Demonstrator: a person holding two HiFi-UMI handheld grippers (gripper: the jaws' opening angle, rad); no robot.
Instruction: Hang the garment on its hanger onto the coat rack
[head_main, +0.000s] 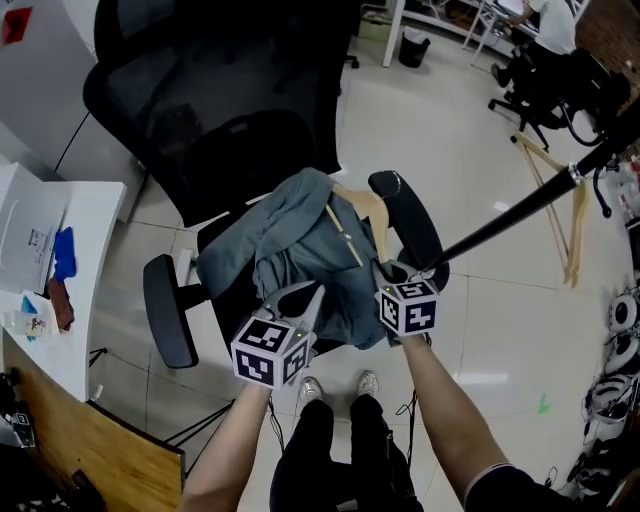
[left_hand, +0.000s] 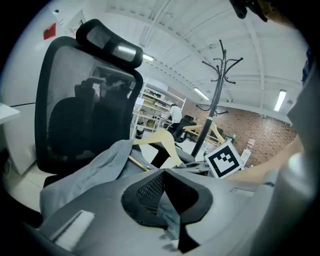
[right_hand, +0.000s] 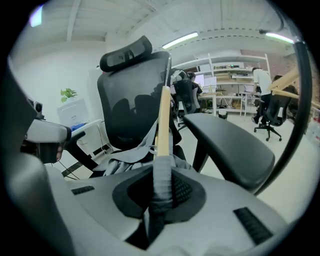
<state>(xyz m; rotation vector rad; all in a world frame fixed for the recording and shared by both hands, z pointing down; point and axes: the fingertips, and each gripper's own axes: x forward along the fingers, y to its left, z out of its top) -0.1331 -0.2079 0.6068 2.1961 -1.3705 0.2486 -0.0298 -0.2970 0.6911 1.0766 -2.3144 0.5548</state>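
1. Head view: the grey garment (head_main: 290, 240) is draped over its wooden hanger (head_main: 362, 208). Both lie on the seat of a black office chair (head_main: 220, 120) at the middle of the frame. No part of the garment is on the coat rack (head_main: 530, 200), whose dark pole slants across the right half of the frame.
2. The left hand-held gripper (head_main: 303, 300), at lower centre, has its jaws closed on a fold of the grey cloth, as the left gripper view shows.
3. The right hand-held gripper (head_main: 390, 272), just to its right, is clamped on one arm of the hanger through the cloth wrapped round it. In the right gripper view, bare wood runs on upward past the jaws.
4. As I judge it, the pick-up is in hand: both grips look made, but the garment rests on the seat. What remains is to lift it, carry it across and hook the hanger over one of the rack's prongs (left_hand: 222, 62). These stand at upper centre of the left gripper view, well apart from the chair.
5. The marker cubes (head_main: 270, 352) carry only black-and-white squares, no words. Sheets (head_main: 35, 235) on the white bench (head_main: 90, 250) at the left edge bear print too small to read. A red patch (head_main: 10, 25) at upper left shows no legible text. No brand shows on garment, hanger or chair.
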